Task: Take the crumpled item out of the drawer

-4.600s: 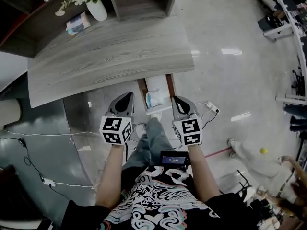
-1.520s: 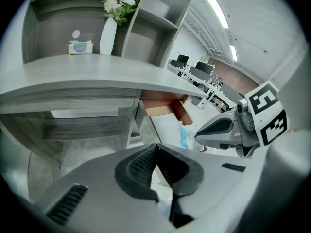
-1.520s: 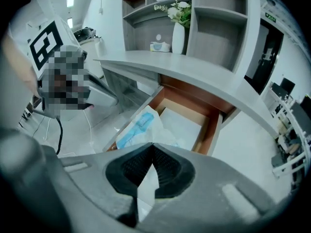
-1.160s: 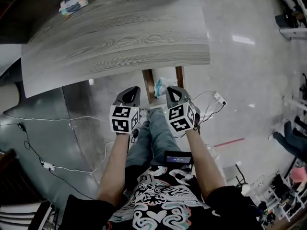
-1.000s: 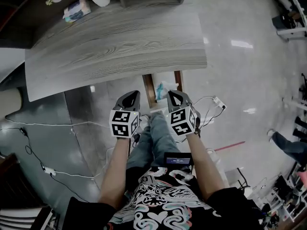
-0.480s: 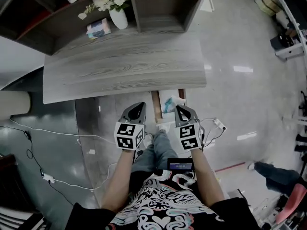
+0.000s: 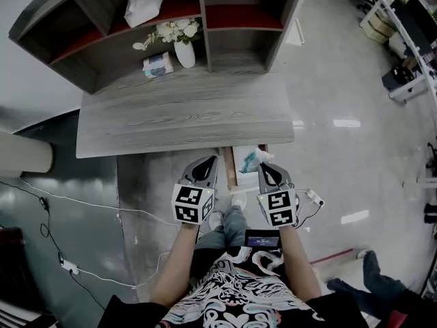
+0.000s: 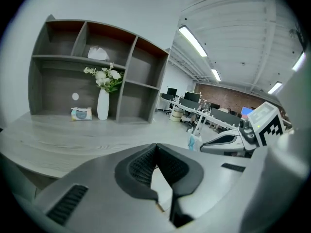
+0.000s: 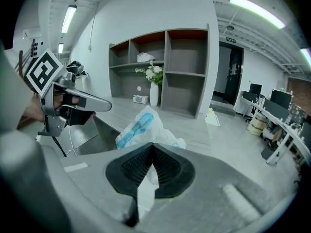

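Note:
The crumpled item (image 7: pixel 251 159) is a white and blue wrapper. It is pinched in my right gripper (image 7: pixel 263 169), which is shut on it and holds it over the open drawer (image 7: pixel 229 171) at the table's front edge. In the right gripper view the crumpled item (image 9: pixel 138 125) bulges out past the closed right gripper (image 9: pixel 152 148). My left gripper (image 7: pixel 207 164) is level with it, left of the drawer, shut on nothing. In the left gripper view the left gripper (image 8: pixel 155 147) has its pads together, and the crumpled item (image 8: pixel 194 141) shows at the right gripper's tip (image 8: pixel 209 145).
A grey wood-grain table (image 7: pixel 184 115) lies ahead, with a shelf unit (image 7: pixel 205 9) behind it. On these stand a white vase of flowers (image 7: pixel 183 48), a tissue pack (image 7: pixel 158 65) and a white bundle (image 7: pixel 143 5). Cables (image 7: pixel 68 198) and a power strip (image 7: pixel 315 198) lie on the floor.
The item lay in the drawer at first. My right gripper has closed on it and raised it to the table's edge. The head view has tilted up onto the shelves.

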